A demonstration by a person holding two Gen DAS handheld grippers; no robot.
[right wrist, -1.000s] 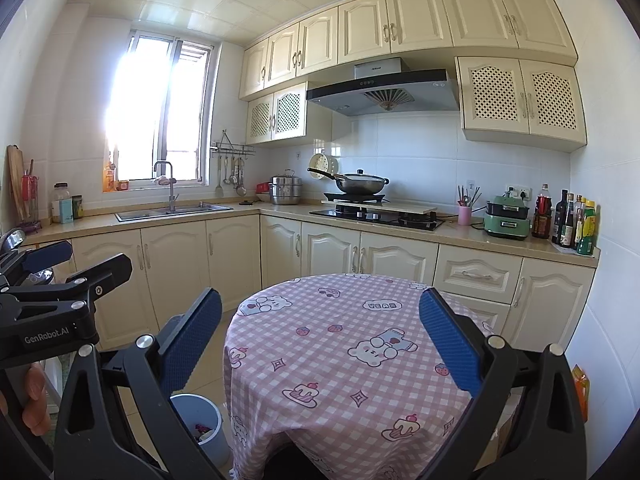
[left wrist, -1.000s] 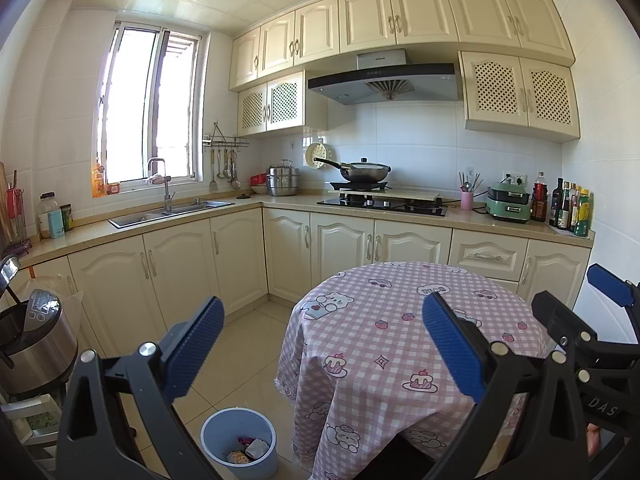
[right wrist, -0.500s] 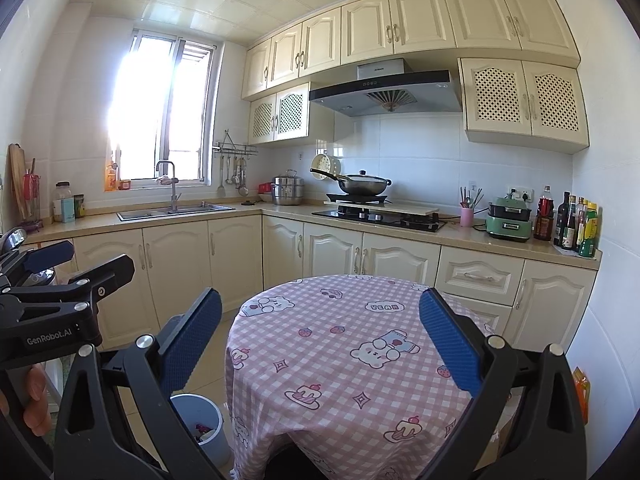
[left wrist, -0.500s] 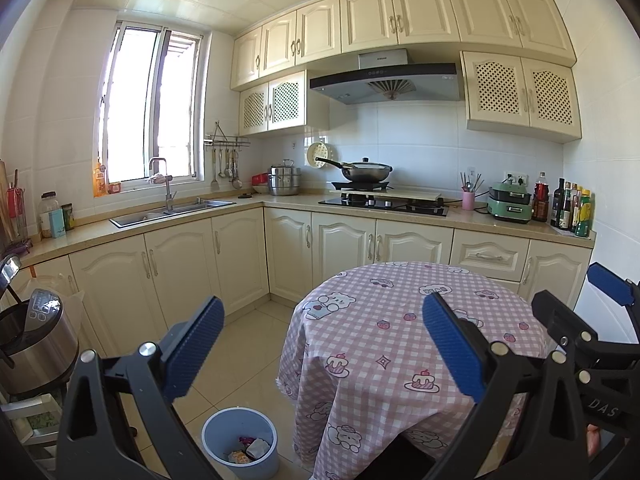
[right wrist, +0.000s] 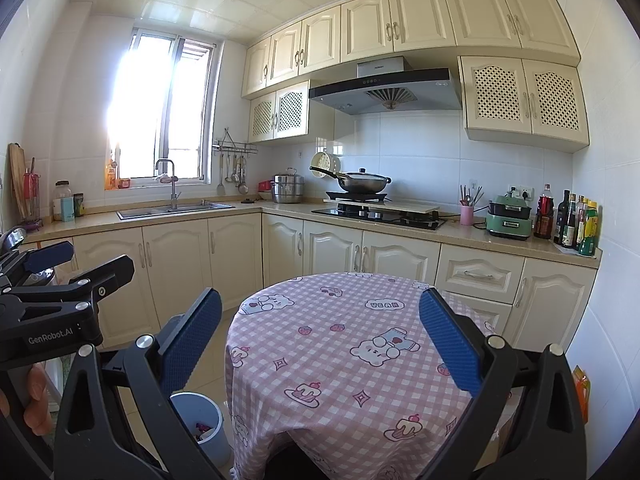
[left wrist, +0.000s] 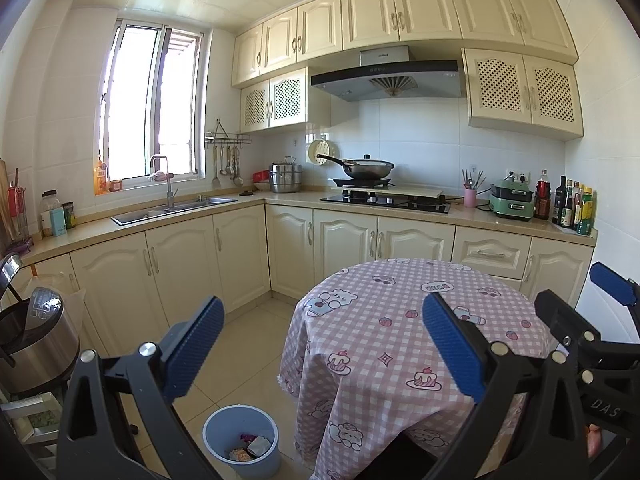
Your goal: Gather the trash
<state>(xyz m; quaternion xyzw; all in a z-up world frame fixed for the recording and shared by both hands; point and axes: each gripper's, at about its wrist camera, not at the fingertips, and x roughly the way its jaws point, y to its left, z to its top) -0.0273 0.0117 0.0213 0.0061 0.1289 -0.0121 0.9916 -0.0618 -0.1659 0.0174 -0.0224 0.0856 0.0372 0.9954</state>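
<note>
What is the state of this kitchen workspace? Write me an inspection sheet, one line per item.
Surface: round table under a pink checked cloth; nothing seen on top.
Job's things: blue bin on the floor left of the table, wrappers inside.
Clutter: wok on the hob, steel pot, bottles on the counter, rice cooker at left.
Grippers: left gripper and right gripper both open, empty.
Cables: nothing seen clearly.
Surroundings: cream cabinets, sink, bright window.
</note>
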